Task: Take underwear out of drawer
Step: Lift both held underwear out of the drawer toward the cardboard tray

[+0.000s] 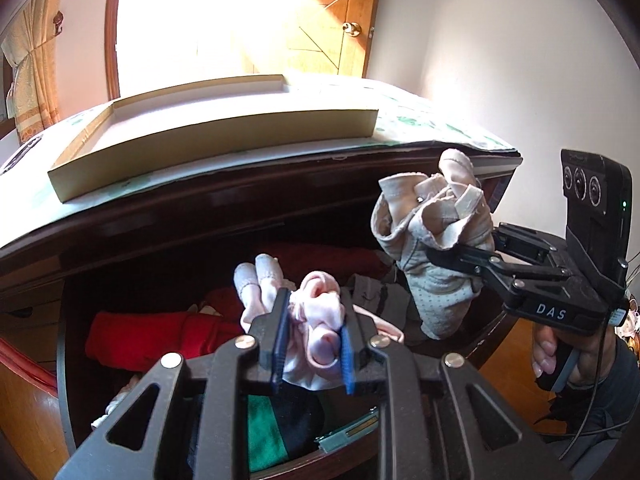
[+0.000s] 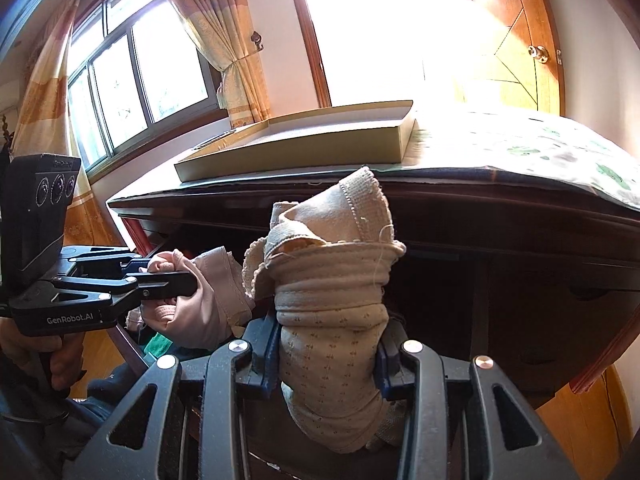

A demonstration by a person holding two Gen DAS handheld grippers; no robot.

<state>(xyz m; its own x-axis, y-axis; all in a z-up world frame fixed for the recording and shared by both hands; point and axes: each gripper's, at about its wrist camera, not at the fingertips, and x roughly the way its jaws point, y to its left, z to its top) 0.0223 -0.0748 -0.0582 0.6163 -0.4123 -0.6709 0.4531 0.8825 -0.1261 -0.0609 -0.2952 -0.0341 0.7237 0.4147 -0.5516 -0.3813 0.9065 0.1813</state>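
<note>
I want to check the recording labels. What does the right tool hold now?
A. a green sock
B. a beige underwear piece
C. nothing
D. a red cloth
B: the right tool is closed on a bunched beige underwear piece, raised in front of the open drawer.

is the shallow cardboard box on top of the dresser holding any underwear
No, the shallow cardboard box shows only its bare pale floor, while the pink underwear and beige underwear are each clamped between gripper fingers.

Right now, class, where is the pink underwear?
The pink underwear is clamped in the left tool, above the open drawer, left of the beige underwear.
</note>
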